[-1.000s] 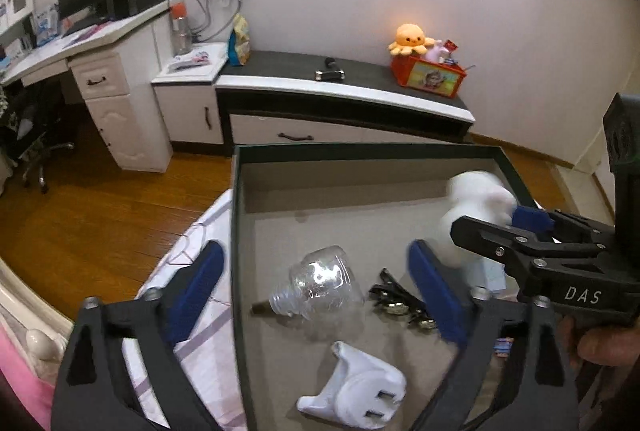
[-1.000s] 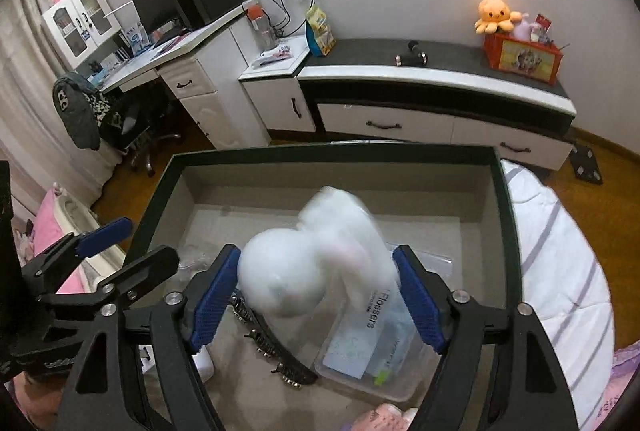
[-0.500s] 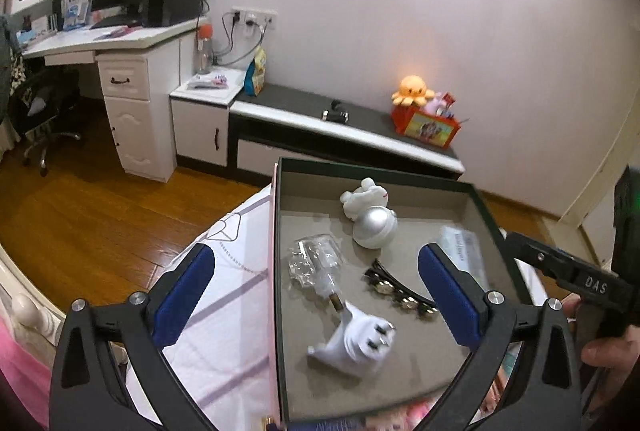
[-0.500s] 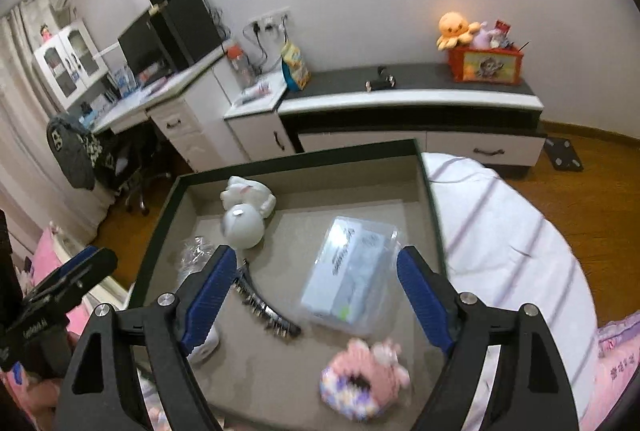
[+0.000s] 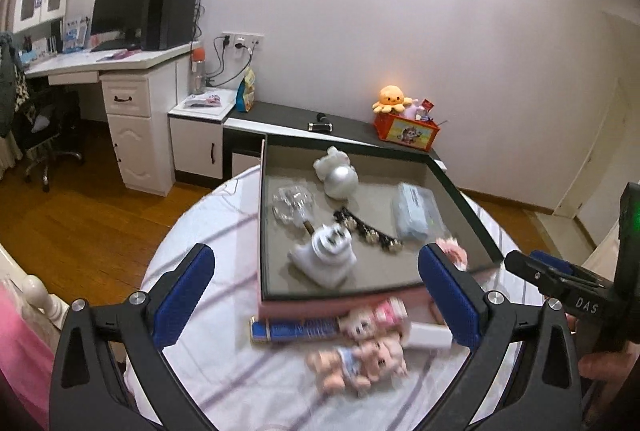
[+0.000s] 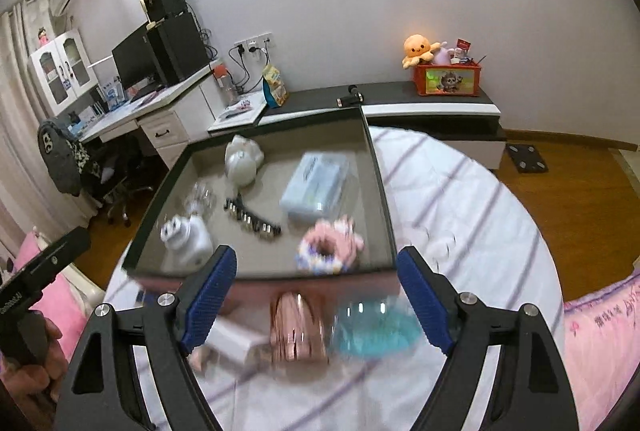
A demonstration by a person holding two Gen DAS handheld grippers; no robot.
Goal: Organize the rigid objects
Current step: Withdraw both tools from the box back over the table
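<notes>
A dark-rimmed box [image 5: 262, 223] [image 6: 378, 183] sits on the striped round table. It holds a white and silver figure [image 5: 336, 173] [image 6: 240, 161], a clear bottle [image 5: 290, 205], a white plug [image 5: 326, 255] [image 6: 186, 235], a black hair clip [image 5: 366, 231] [image 6: 252, 221], a clear packet [image 5: 416, 211] [image 6: 318, 185] and a pink scrunchie [image 6: 330, 247]. My left gripper [image 5: 316, 295] is open and empty over small dolls [image 5: 360, 347] and a blue tube [image 5: 296, 329] in front of the box. My right gripper [image 6: 316, 299] is open and empty over a rose-gold object [image 6: 296, 329] and a blue object [image 6: 372, 329].
A white bar [image 5: 428, 335] lies beside the dolls. Clear round pieces [image 6: 440, 243] lie on the cloth right of the box. Behind are a desk with a monitor [image 5: 120, 11], a low cabinet [image 5: 344, 133] and an orange toy box [image 5: 406, 129]. Pink bedding [image 6: 600, 343] borders the table.
The right gripper dropped the white and silver figure into the box. Both grippers have pulled back and up, so the table's front objects now show.
</notes>
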